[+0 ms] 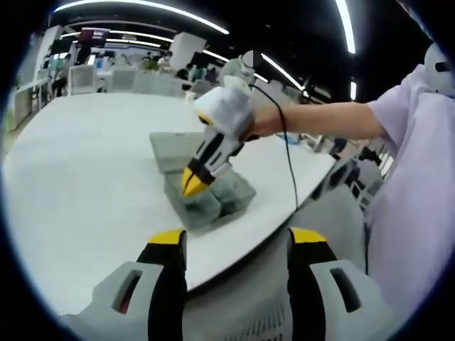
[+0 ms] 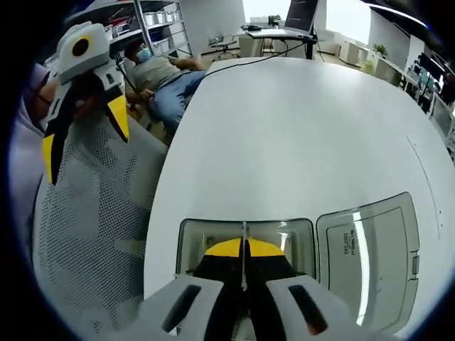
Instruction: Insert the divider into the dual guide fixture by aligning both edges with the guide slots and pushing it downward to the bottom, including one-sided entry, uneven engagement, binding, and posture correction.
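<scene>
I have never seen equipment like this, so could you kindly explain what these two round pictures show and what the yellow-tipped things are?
A person holds a handheld two-jaw gripper in each hand, each carrying a fisheye camera. The left gripper view shows the left gripper open, off the white table's edge, and the right gripper reaching into a clear plastic box. The right gripper view looks down the right gripper's jaws, shut on a thin divider over that box, its lid alongside.

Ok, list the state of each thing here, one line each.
Right gripper: shut on divider, over the box.
Divider: upright thin sheet, edge-on between the jaws.
Box: open, on the table.
Lid: off, flat beside the box.
Left gripper: open, empty, off the table edge.
</scene>
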{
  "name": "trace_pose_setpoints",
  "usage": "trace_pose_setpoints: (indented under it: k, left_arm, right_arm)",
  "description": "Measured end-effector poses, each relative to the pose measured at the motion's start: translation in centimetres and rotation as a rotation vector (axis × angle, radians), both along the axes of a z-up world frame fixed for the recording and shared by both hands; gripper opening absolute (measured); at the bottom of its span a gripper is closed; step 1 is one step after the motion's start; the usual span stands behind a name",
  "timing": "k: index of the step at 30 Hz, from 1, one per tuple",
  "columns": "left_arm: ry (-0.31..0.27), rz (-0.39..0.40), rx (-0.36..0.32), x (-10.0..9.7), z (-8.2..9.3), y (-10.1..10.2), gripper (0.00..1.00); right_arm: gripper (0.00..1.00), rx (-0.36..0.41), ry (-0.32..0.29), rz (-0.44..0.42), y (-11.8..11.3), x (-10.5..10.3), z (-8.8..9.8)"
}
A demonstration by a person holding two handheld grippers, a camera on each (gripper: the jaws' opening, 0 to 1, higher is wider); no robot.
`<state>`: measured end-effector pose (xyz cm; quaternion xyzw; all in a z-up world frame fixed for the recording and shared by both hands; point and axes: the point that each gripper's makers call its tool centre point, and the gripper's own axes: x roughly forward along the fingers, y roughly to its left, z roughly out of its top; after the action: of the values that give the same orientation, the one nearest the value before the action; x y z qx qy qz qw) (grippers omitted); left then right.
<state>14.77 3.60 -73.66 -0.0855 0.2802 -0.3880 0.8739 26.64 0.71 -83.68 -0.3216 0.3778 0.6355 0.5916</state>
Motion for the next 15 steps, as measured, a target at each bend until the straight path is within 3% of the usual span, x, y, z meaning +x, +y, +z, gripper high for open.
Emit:
trace_pose_setpoints:
  k: [15]
  left_arm:
    - [-0.006,-0.003,0.009,-0.02,-0.06,-0.01,0.55]
  right_arm:
    - [0.0,-0.011,-0.043,0.008,0.23,0.06,0.03]
